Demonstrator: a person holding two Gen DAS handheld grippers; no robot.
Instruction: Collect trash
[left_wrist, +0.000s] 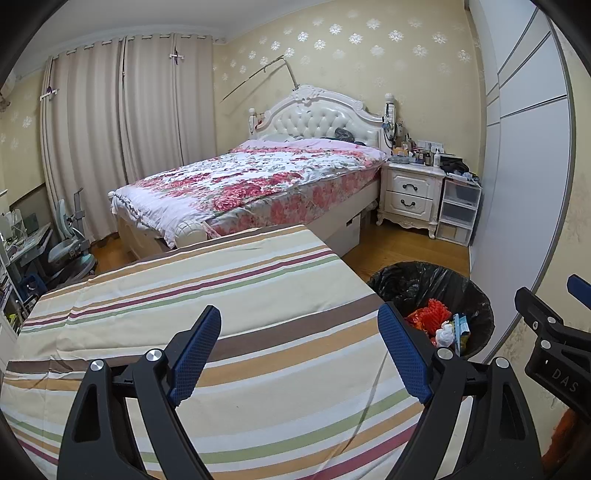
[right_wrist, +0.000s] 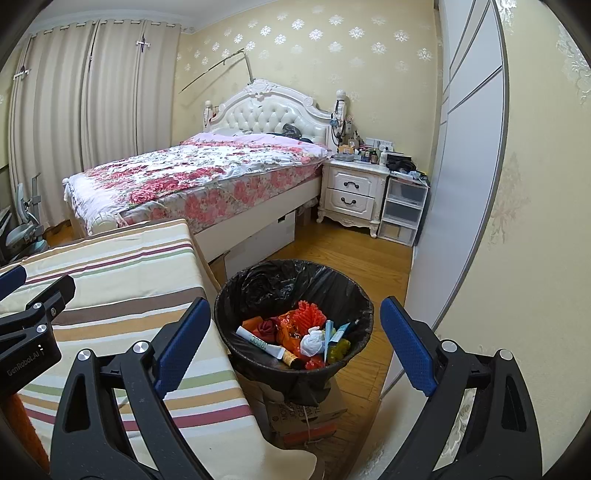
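A bin with a black liner (right_wrist: 258, 284) stands on a cardboard box beside the striped table (right_wrist: 122, 273). It holds several pieces of trash: an orange wrapper (right_wrist: 308, 314), a white tube (right_wrist: 258, 343), a white wad (right_wrist: 312, 343). My right gripper (right_wrist: 295, 343) is open and empty, above the bin. My left gripper (left_wrist: 299, 354) is open and empty over the striped tablecloth (left_wrist: 221, 295). The bin (left_wrist: 417, 280) shows to its right, and the right gripper's body (left_wrist: 554, 343) at the far right.
A bed with a floral cover (right_wrist: 199, 177) stands behind the table. A white nightstand (right_wrist: 351, 192) and plastic drawers (right_wrist: 402, 210) stand at its right. A wardrobe door (right_wrist: 469, 166) lines the right side. Wooden floor (right_wrist: 351, 254) lies between.
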